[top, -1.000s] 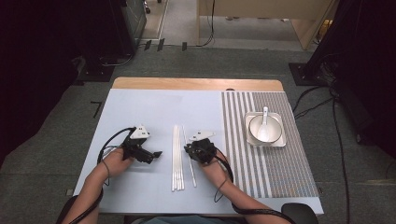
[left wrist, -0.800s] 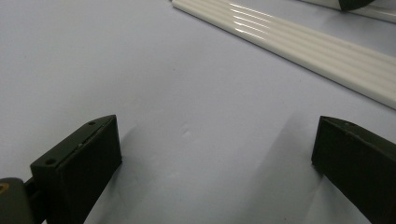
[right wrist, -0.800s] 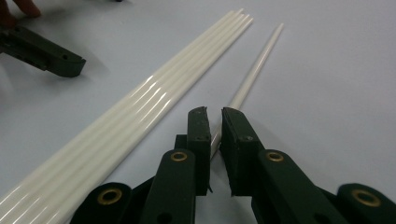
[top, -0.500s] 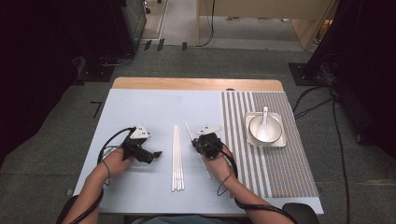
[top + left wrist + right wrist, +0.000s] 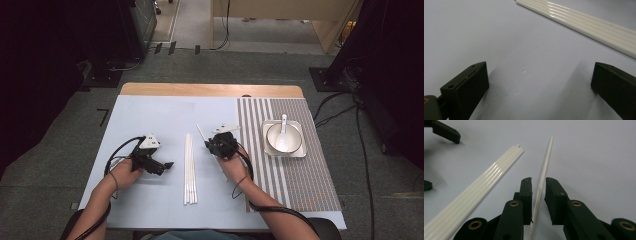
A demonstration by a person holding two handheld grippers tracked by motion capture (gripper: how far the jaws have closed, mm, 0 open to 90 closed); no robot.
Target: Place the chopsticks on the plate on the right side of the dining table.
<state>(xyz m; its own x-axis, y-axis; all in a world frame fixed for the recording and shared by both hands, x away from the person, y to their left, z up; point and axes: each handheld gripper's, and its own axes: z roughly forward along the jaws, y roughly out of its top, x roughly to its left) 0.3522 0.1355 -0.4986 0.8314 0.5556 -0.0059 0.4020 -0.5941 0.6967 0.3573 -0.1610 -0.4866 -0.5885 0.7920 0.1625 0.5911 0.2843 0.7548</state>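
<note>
High view | right tool (image 5: pixel 209 144) now lifts one white stick (image 5: pixel 543 176), clamped | left tool (image 5: pixel 167 164) unmoved, agape

White sticks (image 5: pixel 189 169); black tongs (image 5: pixel 538 188); pale blue mat (image 5: pixel 150 115); grey striped mat (image 5: pixel 300 175)

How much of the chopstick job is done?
One white chopstick is off the bunch, pinched in the right gripper. The left gripper is open over the table. The bunch still lies there, and the bowl holds just a spoon.
</note>
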